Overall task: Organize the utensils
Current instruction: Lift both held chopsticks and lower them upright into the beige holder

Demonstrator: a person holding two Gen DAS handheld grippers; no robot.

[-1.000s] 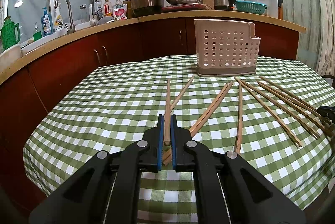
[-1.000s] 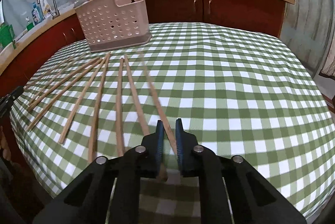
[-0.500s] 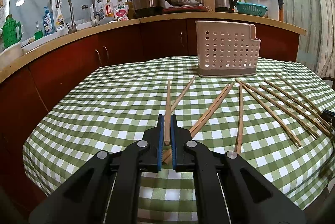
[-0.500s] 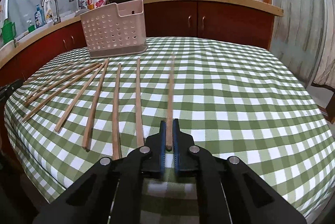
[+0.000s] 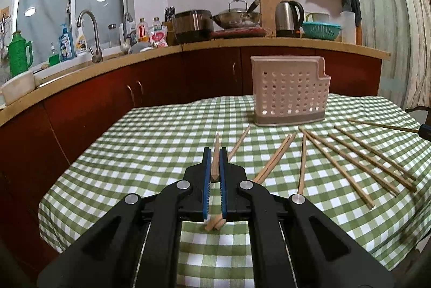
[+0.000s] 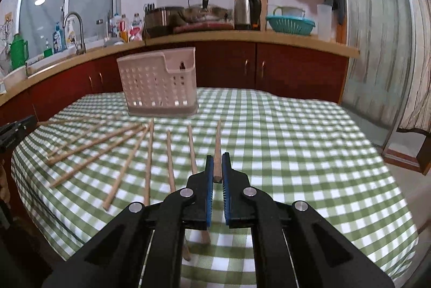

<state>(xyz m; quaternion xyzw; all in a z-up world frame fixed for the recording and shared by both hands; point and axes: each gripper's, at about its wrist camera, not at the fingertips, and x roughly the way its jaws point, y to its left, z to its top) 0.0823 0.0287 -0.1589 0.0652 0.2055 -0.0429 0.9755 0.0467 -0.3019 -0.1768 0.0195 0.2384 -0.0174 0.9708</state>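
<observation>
My left gripper (image 5: 214, 153) is shut on a wooden chopstick (image 5: 215, 153) and holds it above the green checked tablecloth (image 5: 150, 137). My right gripper (image 6: 217, 157) is shut on another wooden chopstick (image 6: 217, 145), lifted and pointing toward the pink perforated utensil holder (image 6: 159, 84). The holder also shows in the left wrist view (image 5: 289, 91), upright at the far side of the table. Several loose chopsticks (image 5: 350, 156) lie fanned out on the cloth, and they show in the right wrist view (image 6: 129, 148) too.
A kitchen counter (image 5: 242, 42) with a sink tap, bottles, pots, a kettle and a teal colander runs behind the table. Dark red cabinets (image 5: 107, 99) stand below it. The table edge drops off at the left (image 5: 43, 207) and at the right (image 6: 404, 207).
Both grippers have risen with their chopsticks, so the table sits lower in both views. The right gripper, open a second ago, closed on its chopstick and lifted it.
</observation>
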